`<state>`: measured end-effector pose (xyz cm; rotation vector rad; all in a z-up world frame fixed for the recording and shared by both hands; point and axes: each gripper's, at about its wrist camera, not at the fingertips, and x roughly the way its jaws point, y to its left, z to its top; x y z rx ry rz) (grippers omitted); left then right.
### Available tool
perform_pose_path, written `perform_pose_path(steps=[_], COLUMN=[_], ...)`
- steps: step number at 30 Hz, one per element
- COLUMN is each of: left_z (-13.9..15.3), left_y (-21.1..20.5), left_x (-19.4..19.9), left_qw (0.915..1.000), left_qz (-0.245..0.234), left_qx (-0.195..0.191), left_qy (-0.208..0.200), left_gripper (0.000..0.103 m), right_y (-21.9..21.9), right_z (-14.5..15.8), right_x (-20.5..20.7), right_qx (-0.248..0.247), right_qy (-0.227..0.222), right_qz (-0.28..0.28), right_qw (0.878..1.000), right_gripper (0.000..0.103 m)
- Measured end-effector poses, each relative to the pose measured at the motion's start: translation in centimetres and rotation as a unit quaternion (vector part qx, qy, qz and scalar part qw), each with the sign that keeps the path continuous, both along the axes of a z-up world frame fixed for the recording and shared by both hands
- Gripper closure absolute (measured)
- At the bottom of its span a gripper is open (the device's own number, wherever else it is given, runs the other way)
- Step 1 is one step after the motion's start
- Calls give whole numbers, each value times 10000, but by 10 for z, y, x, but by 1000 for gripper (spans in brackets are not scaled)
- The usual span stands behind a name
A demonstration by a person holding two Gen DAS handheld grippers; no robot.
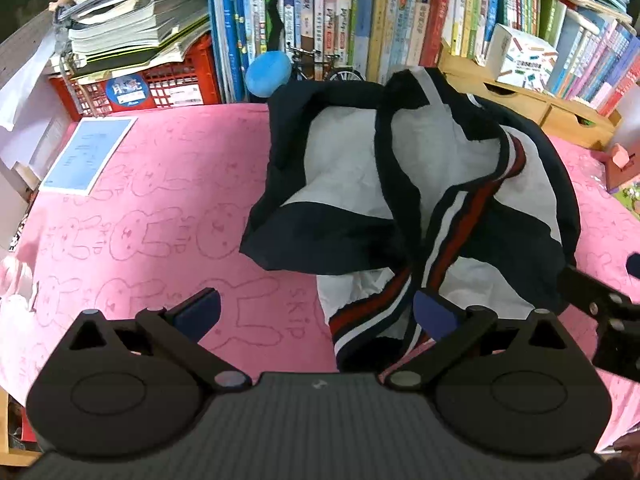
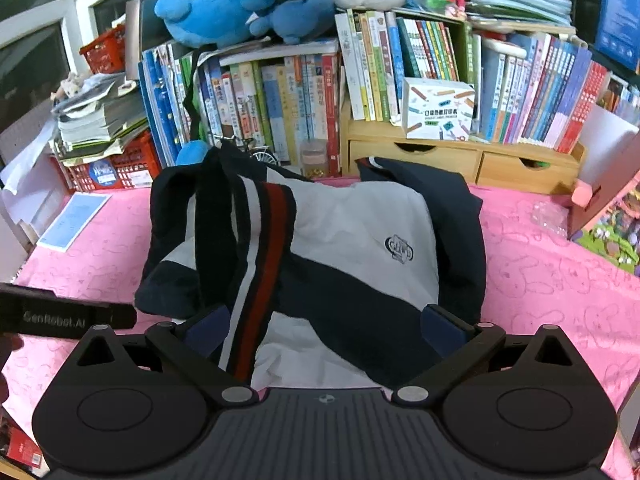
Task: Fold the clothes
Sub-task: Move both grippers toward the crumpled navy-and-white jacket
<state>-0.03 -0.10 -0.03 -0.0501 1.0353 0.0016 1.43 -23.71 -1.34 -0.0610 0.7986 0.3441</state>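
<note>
Behind, bookshelves [image 2: 400,80]; pink tablecloth [image 1: 160,200] (bunny-printed).

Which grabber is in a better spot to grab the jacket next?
Probably the right gripper: its open fingers sit over the jacket. The left gripper, also open, hangs mostly over the pink cloth.

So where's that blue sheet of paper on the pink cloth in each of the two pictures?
Left wrist view: the blue sheet lies at the upper left, flat on the pink cloth, left of the jacket.
Right wrist view: it is at the far left, mid-height.
Shared landmark: the red crate just behind it.
</note>
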Motion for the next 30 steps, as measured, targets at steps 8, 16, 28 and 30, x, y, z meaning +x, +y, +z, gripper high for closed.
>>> perform_pose_path(steps=[8, 16, 28, 30], left_z=[-7, -9, -15, -16], left_y=[-11, -18, -14, -13], left_x=[-1, 11, 19, 20], left_qw=[9996, 9993, 9988, 9987], left_qz=[-137, -183, -86, -72], left_qx=[218, 255, 179, 160], left_qy=[-76, 212, 447, 479], left_gripper=[0, 0, 0, 0], right_y=[15, 17, 23, 24], right_z=[-6, -8, -18, -20], right_x=[14, 13, 25, 25], right_qx=[-204, -284, -581, -583], right_qy=[296, -80, 264, 298], right_qz=[295, 398, 415, 410], right_qw=[9989, 9988, 9971, 9970], right_gripper=[0, 0, 0, 0])
